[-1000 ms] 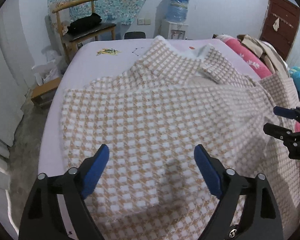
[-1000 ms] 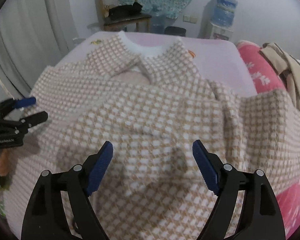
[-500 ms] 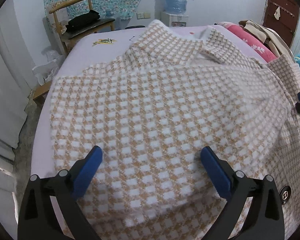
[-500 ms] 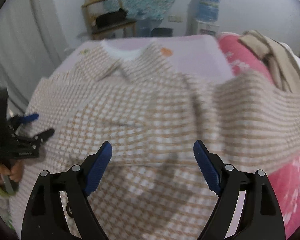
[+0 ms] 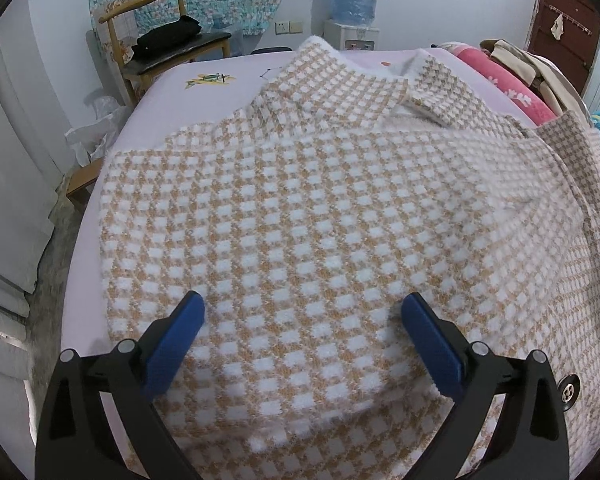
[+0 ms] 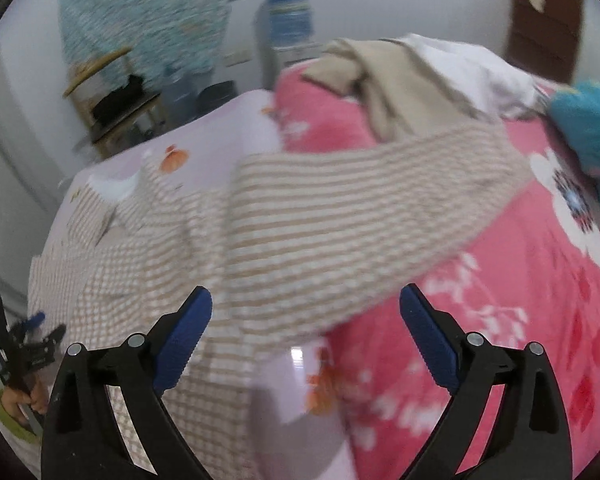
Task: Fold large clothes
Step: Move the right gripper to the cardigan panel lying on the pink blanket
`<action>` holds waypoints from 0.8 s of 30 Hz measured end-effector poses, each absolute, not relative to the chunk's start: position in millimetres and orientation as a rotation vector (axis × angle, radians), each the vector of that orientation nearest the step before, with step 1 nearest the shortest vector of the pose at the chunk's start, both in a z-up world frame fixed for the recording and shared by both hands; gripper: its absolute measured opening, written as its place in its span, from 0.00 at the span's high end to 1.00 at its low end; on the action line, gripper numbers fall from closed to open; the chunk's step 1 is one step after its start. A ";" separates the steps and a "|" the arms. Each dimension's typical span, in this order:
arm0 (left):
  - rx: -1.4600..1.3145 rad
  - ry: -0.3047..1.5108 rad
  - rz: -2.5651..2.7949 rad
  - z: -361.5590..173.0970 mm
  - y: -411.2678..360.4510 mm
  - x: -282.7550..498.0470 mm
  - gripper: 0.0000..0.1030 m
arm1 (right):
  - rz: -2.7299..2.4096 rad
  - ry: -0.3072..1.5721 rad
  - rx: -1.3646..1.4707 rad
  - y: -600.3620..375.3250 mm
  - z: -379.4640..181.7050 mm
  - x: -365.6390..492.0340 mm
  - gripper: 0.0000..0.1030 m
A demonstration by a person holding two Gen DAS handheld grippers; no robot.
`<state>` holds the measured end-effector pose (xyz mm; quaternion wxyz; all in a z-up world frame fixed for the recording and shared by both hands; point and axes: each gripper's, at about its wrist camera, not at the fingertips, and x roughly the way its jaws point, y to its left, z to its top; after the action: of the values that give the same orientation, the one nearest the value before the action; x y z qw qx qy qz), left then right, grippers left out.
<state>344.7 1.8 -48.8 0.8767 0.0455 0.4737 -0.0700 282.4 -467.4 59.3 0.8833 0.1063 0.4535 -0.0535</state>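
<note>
A large tan-and-white checked coat (image 5: 300, 216) lies spread on the pale lilac bed (image 5: 172, 84), collar at the far end. My left gripper (image 5: 302, 316) hovers open over its near part, with nothing between the blue pads. In the right wrist view the coat's right sleeve (image 6: 360, 216) stretches out across a pink floral blanket (image 6: 520, 320), blurred by motion. My right gripper (image 6: 306, 312) is over the sleeve's near edge, jaws opening and empty. The left gripper (image 6: 32, 340) shows small at the far left, held by a hand.
A wooden chair (image 5: 160, 40) with a black bag stands beyond the bed's far left corner. A water dispenser (image 5: 354, 4) is against the back wall. Beige and white clothes (image 6: 400, 80) are piled on the pink blanket, with a teal item (image 6: 592, 136) at the right.
My right gripper swung right, off the coat's body toward the sleeve and pink blanket, and rolled. The left gripper's jaws spread wider and it stayed nearly in place. The right gripper left the left view.
</note>
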 end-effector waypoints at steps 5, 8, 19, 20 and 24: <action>0.097 0.997 -0.144 -49.9 0.8 345.8 0.05 | -0.231 0.943 0.339 -544.5 65.8 276.3 0.12; 0.098 0.996 -0.145 -50.2 1.1 345.3 0.05 | -0.282 0.953 0.473 -595.0 62.9 278.5 0.12; 0.098 1.006 -0.142 -50.6 0.0 346.4 0.05 | -0.366 0.904 0.797 -688.3 20.3 327.8 0.21; 0.099 1.010 -0.141 -50.8 0.1 346.1 0.05 | -0.376 0.901 0.821 -693.5 13.9 333.7 0.24; 0.101 1.016 -0.143 -50.5 -0.1 347.9 0.05 | -0.430 0.876 0.907 -710.4 -6.9 345.3 0.34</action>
<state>347.9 -0.1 -50.5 0.8701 0.0485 0.4857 -0.0682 345.2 -710.4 -6.9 0.7861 0.4206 0.4065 -0.1997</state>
